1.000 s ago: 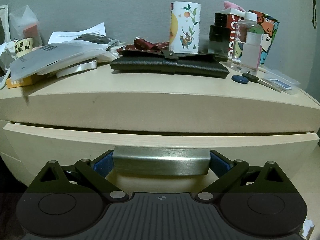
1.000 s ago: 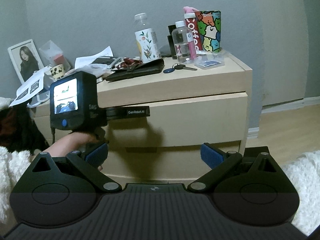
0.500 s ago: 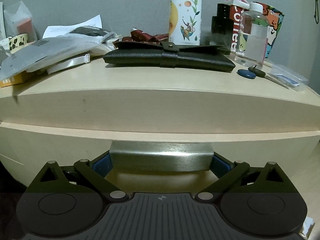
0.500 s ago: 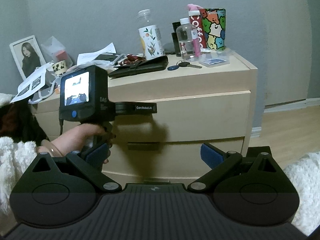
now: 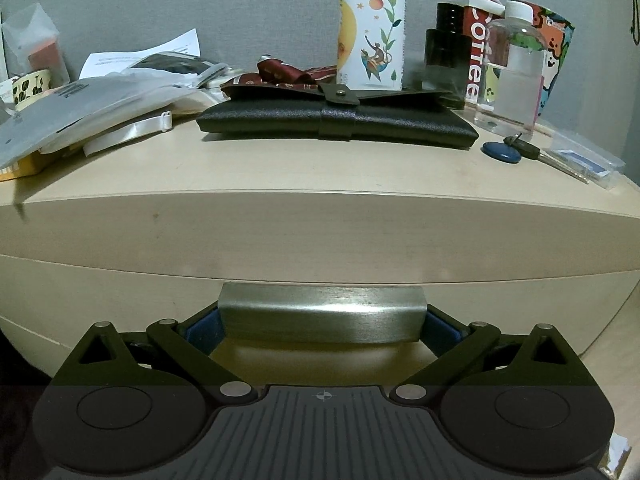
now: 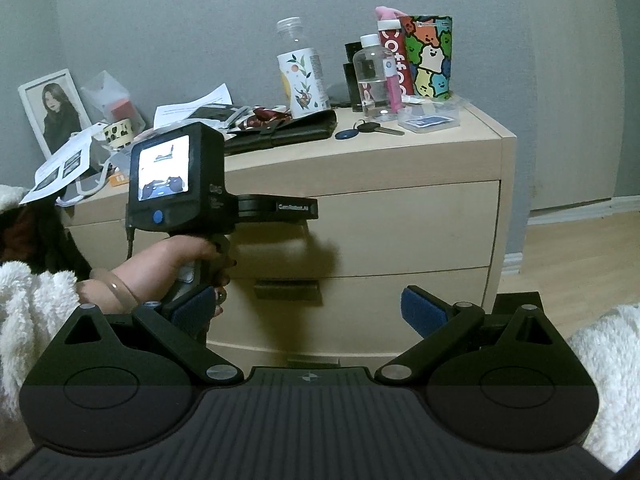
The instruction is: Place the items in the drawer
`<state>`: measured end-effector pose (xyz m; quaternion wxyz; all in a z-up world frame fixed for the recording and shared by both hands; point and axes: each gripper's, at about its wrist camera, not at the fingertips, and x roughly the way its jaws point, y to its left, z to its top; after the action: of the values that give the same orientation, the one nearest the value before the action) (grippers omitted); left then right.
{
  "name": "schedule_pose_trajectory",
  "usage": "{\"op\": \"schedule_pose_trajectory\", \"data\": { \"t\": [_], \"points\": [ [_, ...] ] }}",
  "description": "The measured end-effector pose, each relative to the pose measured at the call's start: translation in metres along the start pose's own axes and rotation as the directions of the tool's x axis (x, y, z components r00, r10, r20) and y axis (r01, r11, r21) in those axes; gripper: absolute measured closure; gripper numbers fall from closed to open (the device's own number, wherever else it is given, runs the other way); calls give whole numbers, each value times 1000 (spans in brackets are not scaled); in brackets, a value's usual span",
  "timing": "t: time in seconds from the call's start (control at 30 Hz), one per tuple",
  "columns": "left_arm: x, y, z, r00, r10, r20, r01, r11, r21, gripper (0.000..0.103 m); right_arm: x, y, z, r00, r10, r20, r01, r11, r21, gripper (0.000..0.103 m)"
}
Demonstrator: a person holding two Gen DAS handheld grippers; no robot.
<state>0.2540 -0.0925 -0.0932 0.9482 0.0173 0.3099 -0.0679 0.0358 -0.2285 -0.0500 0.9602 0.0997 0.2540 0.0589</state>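
My left gripper [image 5: 322,330] is open, and the brushed metal handle [image 5: 320,312] of the top drawer [image 5: 120,300] spans the space between its blue pads [image 5: 202,326]. The drawer front sits flush with the beige dresser [image 5: 320,224]. In the right wrist view a person's hand holds the left gripper [image 6: 308,216] against that drawer. My right gripper [image 6: 308,308] hangs open and empty some way in front of the dresser. On top lie a black wallet [image 5: 336,120], a key with a blue fob [image 5: 516,152] and a clear plastic case [image 5: 584,158].
A printed bottle [image 5: 372,32], a clear bottle [image 5: 512,68], a dark bottle [image 5: 448,52] and a colourful bag [image 6: 428,56] stand at the back. Papers and packets [image 5: 80,116] pile up on the left. A lower drawer [image 6: 380,308] is shut. White fluffy fabric [image 6: 600,360] lies at the right.
The dark gap above the top drawer's front has closed as my left gripper moved toward the dresser with the handle between its fingers. The right gripper's view shifted slightly.
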Motion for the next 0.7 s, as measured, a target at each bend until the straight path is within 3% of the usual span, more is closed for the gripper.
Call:
{"op": "schedule_pose_trajectory", "data": {
  "t": [0.47, 0.7],
  "points": [
    [-1, 3, 4, 1000, -5, -20, 5, 1000, 16, 0, 4, -1, 3, 1000, -14, 2, 14, 1000, 14, 1],
    [-30, 14, -2, 1000, -12, -10, 12, 999, 51, 0, 5, -2, 4, 1000, -22, 8, 22, 1000, 18, 1]
  ]
}}
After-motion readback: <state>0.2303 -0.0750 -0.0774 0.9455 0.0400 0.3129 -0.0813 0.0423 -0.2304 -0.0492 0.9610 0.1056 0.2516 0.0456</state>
